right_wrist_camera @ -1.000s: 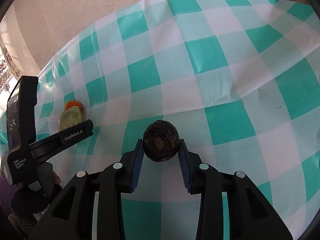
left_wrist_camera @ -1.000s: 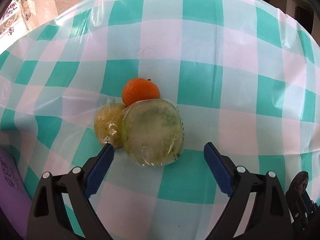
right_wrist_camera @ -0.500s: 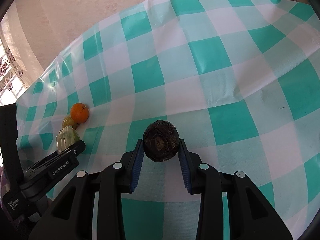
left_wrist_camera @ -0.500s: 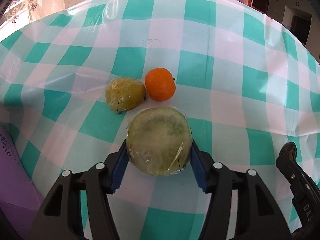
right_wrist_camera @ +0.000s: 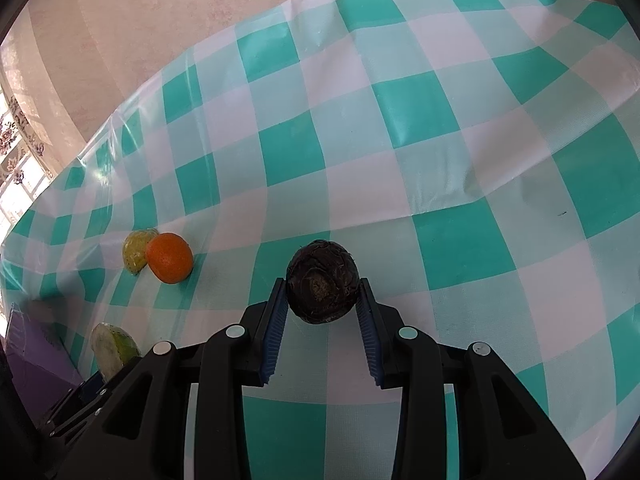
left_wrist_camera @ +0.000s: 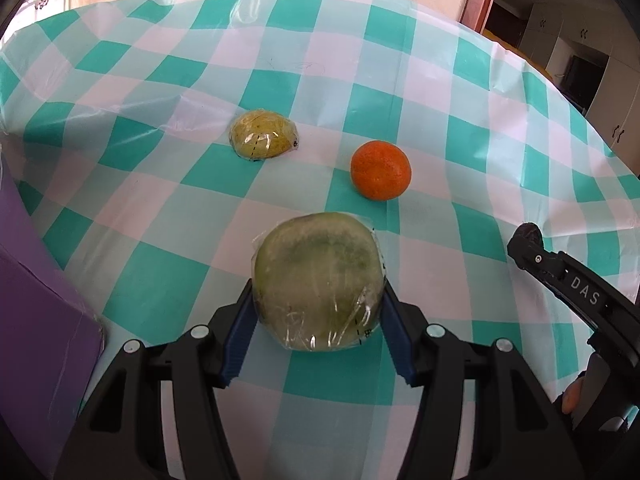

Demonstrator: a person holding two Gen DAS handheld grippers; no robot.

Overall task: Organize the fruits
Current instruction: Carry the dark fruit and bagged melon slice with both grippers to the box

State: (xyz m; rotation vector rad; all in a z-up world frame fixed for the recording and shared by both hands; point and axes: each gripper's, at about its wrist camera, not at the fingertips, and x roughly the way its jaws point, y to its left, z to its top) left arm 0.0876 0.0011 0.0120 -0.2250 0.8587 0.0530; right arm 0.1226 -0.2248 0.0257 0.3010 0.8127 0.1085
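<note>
My left gripper [left_wrist_camera: 318,312] is shut on a large pale green fruit wrapped in clear film [left_wrist_camera: 318,284], held between its blue pads above the checked tablecloth. Beyond it on the cloth lie a smaller wrapped yellow-green fruit [left_wrist_camera: 264,139] and an orange [left_wrist_camera: 381,175], apart from each other. My right gripper [right_wrist_camera: 322,300] is shut on a dark brown round fruit [right_wrist_camera: 322,287]. In the right wrist view the orange [right_wrist_camera: 169,257] partly covers the yellow-green fruit [right_wrist_camera: 134,254], and the held green fruit [right_wrist_camera: 114,346] shows at lower left.
A teal and white checked tablecloth [left_wrist_camera: 460,92] covers the table. A purple box [left_wrist_camera: 36,320] stands at the left edge near my left gripper. The right gripper's black frame [left_wrist_camera: 576,292] reaches in from the right. Dark cabinets [left_wrist_camera: 580,52] stand behind the table.
My left gripper closed on the large wrapped green fruit and drew it back toward the table's near edge, away from the orange and the small fruit. The right gripper stayed still.
</note>
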